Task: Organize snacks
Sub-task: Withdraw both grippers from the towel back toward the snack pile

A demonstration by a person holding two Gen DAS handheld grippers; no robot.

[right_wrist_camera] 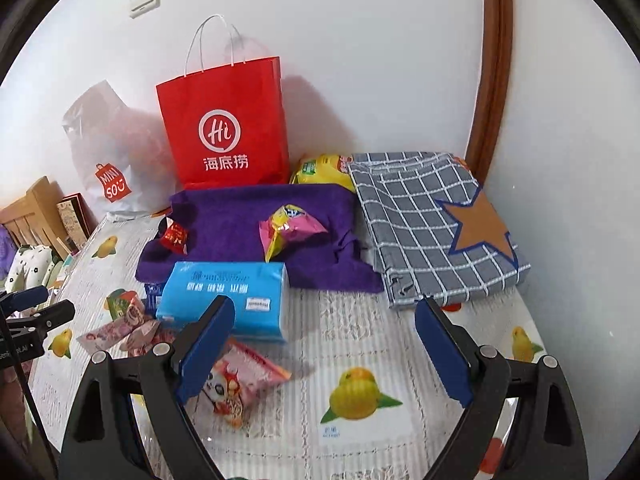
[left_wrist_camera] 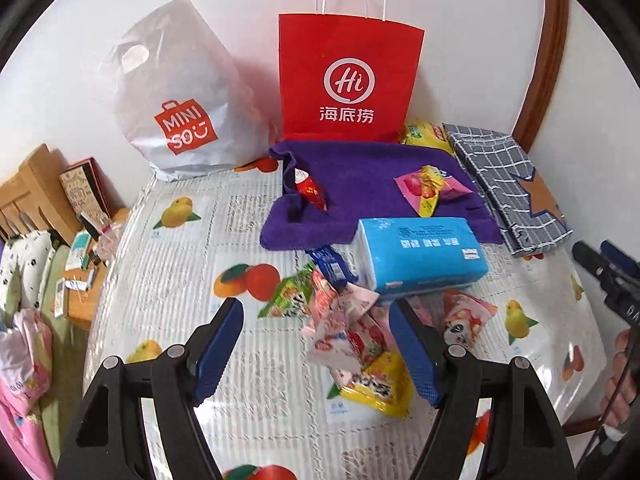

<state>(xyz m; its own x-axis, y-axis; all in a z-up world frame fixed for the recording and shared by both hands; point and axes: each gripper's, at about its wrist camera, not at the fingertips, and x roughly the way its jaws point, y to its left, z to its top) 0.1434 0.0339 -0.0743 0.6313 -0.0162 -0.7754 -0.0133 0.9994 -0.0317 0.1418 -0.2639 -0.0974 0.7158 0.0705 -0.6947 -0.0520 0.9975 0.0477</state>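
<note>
Both the left gripper (left_wrist_camera: 316, 344) and right gripper (right_wrist_camera: 324, 344) stand open and empty; the overlapping snack packets (left_wrist_camera: 352, 344) beneath the left risk a multi-packet grab.

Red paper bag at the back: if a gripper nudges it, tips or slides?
The red paper bag stands tall and upright on a narrow base against the wall, so a push high up would probably tip it. Its creased paper sides look stiff, likely holding shape when pinched. Whether it holds anything cannot be seen; if empty, it should slide easily.
</note>
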